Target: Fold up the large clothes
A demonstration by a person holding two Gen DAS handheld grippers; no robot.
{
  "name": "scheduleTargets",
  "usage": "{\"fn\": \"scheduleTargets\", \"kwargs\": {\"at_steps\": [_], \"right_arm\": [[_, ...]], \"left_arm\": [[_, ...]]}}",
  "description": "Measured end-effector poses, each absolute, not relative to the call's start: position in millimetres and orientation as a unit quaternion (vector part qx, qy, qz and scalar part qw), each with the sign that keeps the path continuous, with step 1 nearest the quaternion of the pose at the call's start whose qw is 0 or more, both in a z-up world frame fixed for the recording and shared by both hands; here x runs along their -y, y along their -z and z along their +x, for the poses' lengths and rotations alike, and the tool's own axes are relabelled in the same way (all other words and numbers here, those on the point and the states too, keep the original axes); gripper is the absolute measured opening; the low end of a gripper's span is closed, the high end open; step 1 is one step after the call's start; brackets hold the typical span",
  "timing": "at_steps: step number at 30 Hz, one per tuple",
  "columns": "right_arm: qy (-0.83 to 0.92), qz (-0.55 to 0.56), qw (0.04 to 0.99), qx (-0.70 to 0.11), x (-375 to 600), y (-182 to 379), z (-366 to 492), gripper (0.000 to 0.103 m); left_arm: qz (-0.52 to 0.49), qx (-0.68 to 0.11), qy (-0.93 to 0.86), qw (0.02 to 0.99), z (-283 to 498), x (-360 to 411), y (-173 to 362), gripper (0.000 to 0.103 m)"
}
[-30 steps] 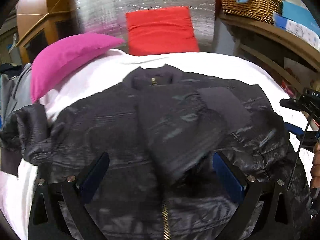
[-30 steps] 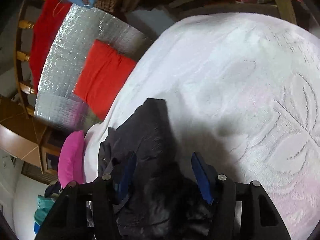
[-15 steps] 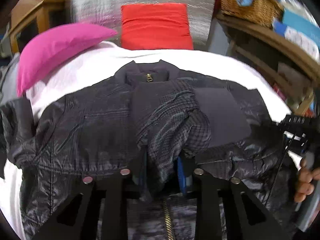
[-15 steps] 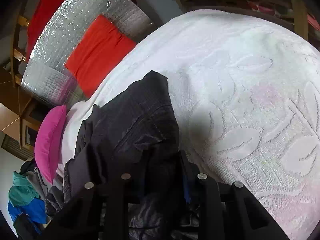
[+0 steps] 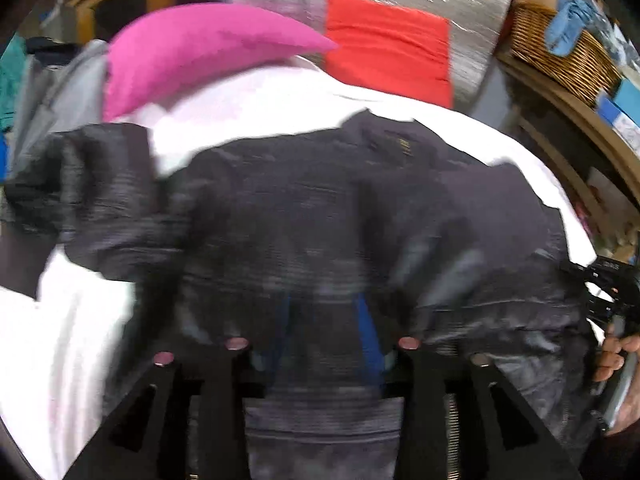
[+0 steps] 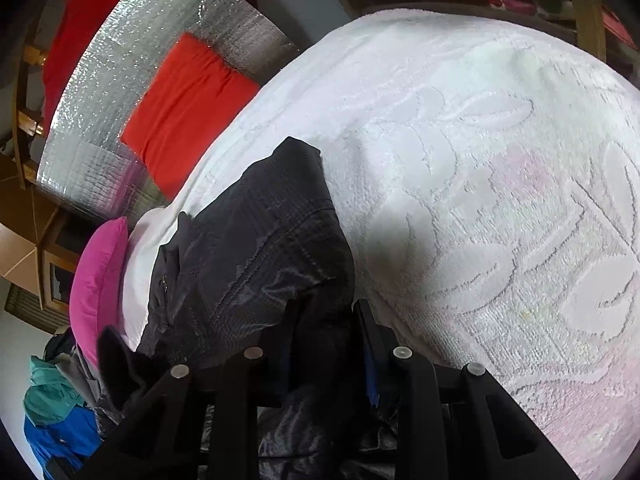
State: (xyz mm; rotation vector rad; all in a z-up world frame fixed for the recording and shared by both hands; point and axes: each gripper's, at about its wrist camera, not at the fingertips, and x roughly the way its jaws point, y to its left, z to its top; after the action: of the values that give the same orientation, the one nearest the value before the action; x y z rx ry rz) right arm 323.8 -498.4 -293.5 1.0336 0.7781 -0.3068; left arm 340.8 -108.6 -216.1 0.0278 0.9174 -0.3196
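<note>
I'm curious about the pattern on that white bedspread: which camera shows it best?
The right wrist view: the white bedspread fills most of it, sharp enough to show raised leaf shapes. The left wrist view shows only blurred, washed-out patches around the dark jacket.

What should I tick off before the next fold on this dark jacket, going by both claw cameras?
1. Right claw gripping the jacket: ok, dark fabric is pinched between its pads.
2. Left claw gripping: not ok, its jaws are opening; fabric lies between them, but the blurred view shows no pinch.
3. Jacket lies on the white bedspread: ok, though one sleeve trails towards the edge.
4. Folding room on the bedspread: ok, bare cloth beyond the right claw.
5. Pink pillow clear of the jacket body: ok.
6. Zip closed: cannot tell, too blurred.
</note>
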Motion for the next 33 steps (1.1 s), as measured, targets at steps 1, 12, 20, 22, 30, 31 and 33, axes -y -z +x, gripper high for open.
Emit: {"fn": "scheduleTargets", "kwargs": {"at_steps": [1, 12, 20, 22, 30, 31, 33], "right_arm": [[0.143, 0.481, 0.786, -0.361, 498.9, 294.1, 323.6, 0.029], [0.153, 0.494, 0.776, -0.362, 498.6, 296.5, 326.0, 0.031], [0.158, 0.496, 0.772, -0.364, 497.6, 296.2, 329.1, 0.032], [0.155, 0.498, 0.771, -0.364, 498.7, 296.4, 328.8, 0.032], [0.143, 0.508, 0.769, -0.361, 498.0, 296.1, 324.3, 0.032], [0.143, 0.508, 0.769, -0.361, 497.7, 296.0, 324.0, 0.032], [0.144, 0.508, 0.769, -0.361, 497.6, 296.2, 323.4, 0.032]], "left_arm": [[0.005, -0.436, 0.146, 0.888, 340.0, 100.0, 212.6, 0.05], [0.022, -0.383, 0.202, 0.901, 327.6, 174.4, 195.4, 0.082], [0.128, -0.456, 0.188, 0.86, 343.3, 248.5, 244.2, 0.082], [0.104, -0.462, 0.183, 0.862, 348.4, 241.0, 247.1, 0.082], [-0.072, -0.507, 0.153, 0.845, 381.0, 145.8, 249.5, 0.061], [-0.076, -0.506, 0.148, 0.846, 380.8, 137.9, 247.9, 0.061], [-0.08, -0.494, 0.134, 0.855, 376.5, 121.8, 240.8, 0.061]]}}
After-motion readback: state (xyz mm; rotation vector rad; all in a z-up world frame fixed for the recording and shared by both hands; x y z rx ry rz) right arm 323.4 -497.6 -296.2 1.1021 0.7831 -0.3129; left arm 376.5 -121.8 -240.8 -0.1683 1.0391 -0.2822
